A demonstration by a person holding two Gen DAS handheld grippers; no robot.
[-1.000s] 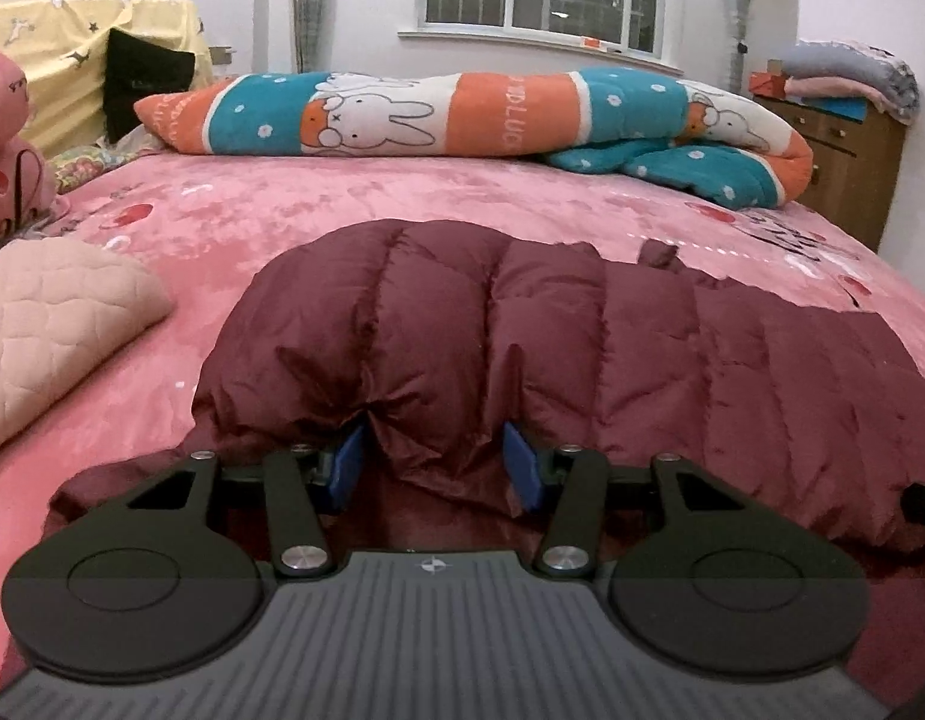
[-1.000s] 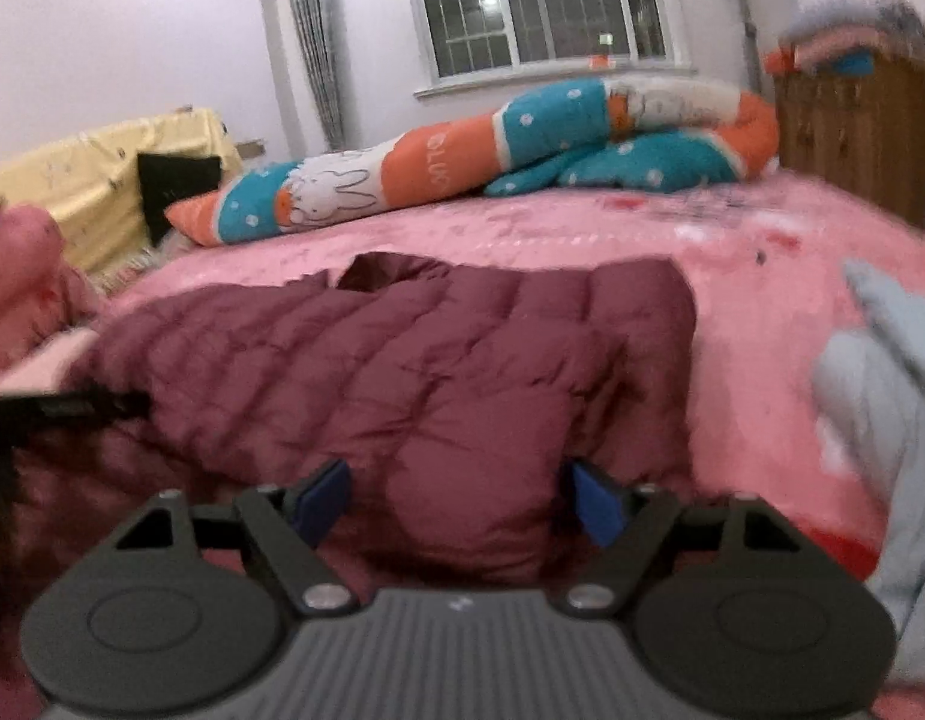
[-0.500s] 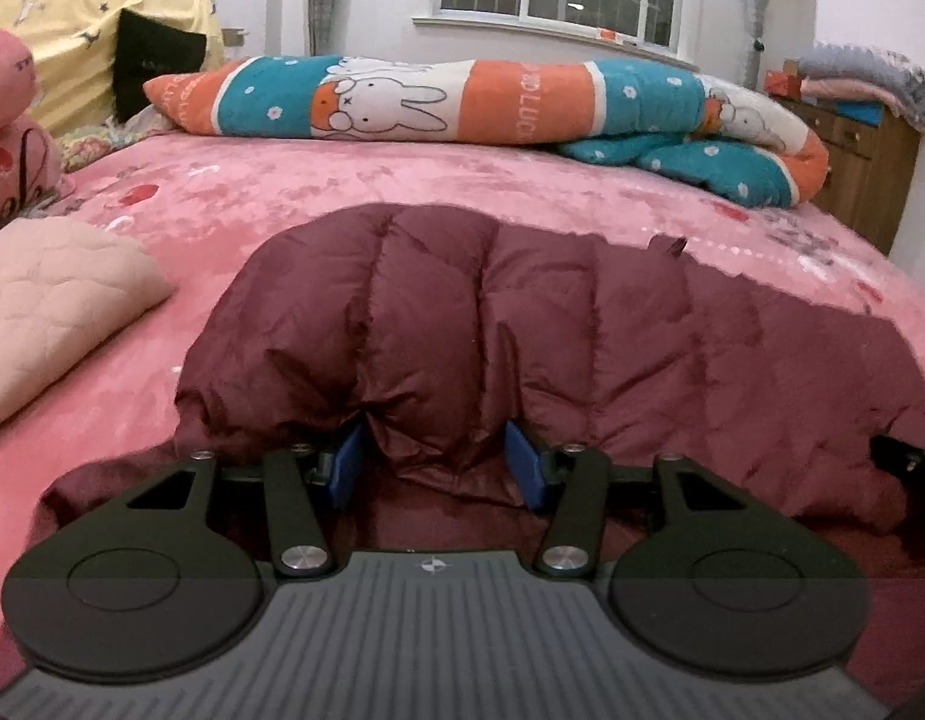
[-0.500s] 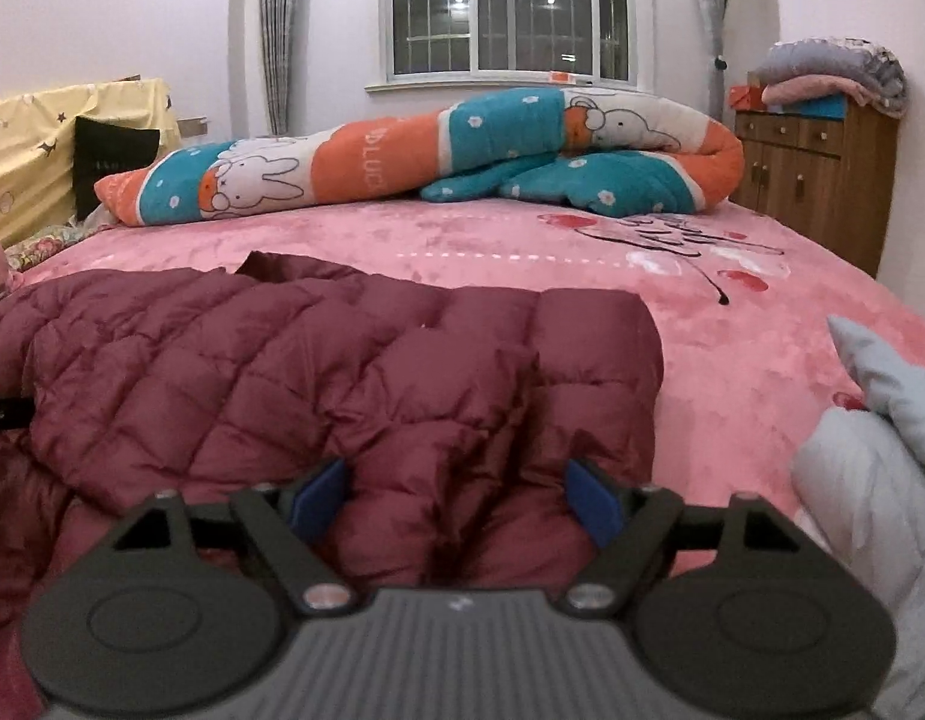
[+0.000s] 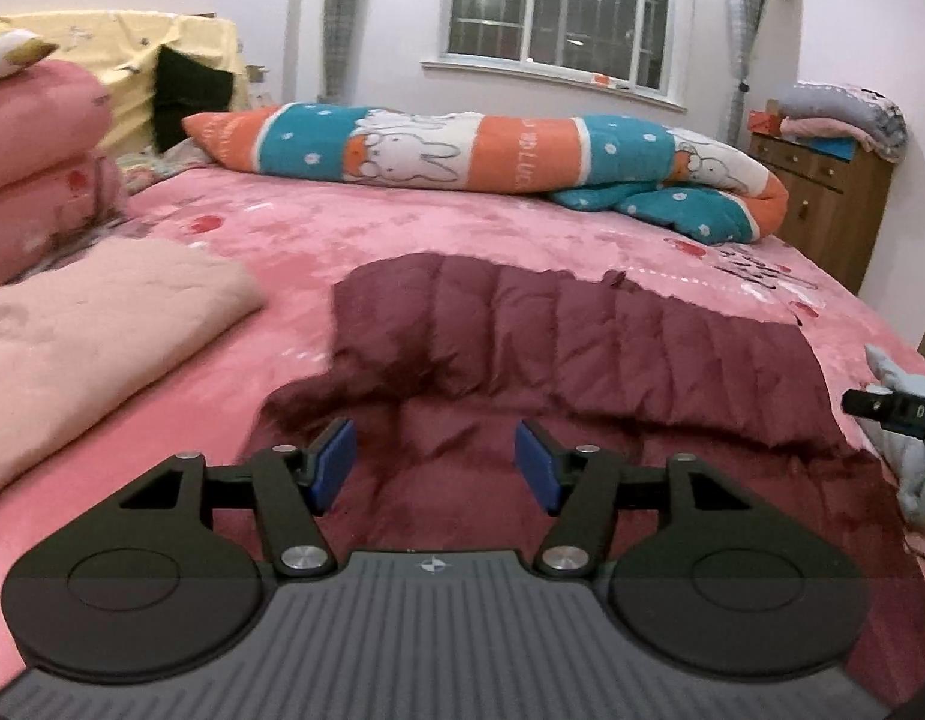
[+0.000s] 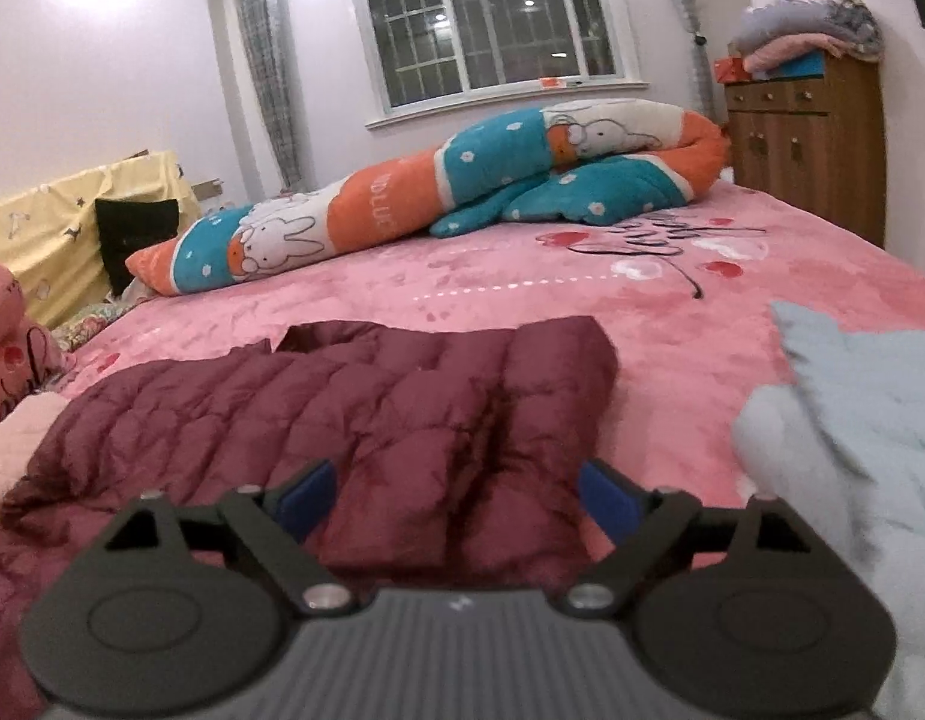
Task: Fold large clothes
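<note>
We see a maroon jacket (image 5: 582, 354) lying folded over on a pink bed (image 5: 462, 228), its quilted upper layer doubled onto the part below. Our left claw (image 5: 434, 468) has its blue pads spread wide, and nothing is caught between them; the jacket's near fold lies just ahead of the pads and its lower layer runs under them, though we cannot tell whether the pads touch the cloth. Our right claw (image 6: 456, 498) is also spread open over the same jacket (image 6: 342, 414), with a puffed ridge of the fabric rising between the two pads, not pinched by either. In the left view the tip of the right claw (image 5: 894, 414) shows at the far right edge, beside the jacket's right end. A light blue garment (image 6: 852, 420) lies on the bed just right of the right claw, apart from the jacket. A folded pink quilt (image 5: 102, 330) sits to the left of the jacket, near it. A long bunny pillow (image 5: 492, 150) stretches across the far side of the bed, well apart from the jacket, and a wooden dresser (image 6: 810, 144) stands at the right.
</note>
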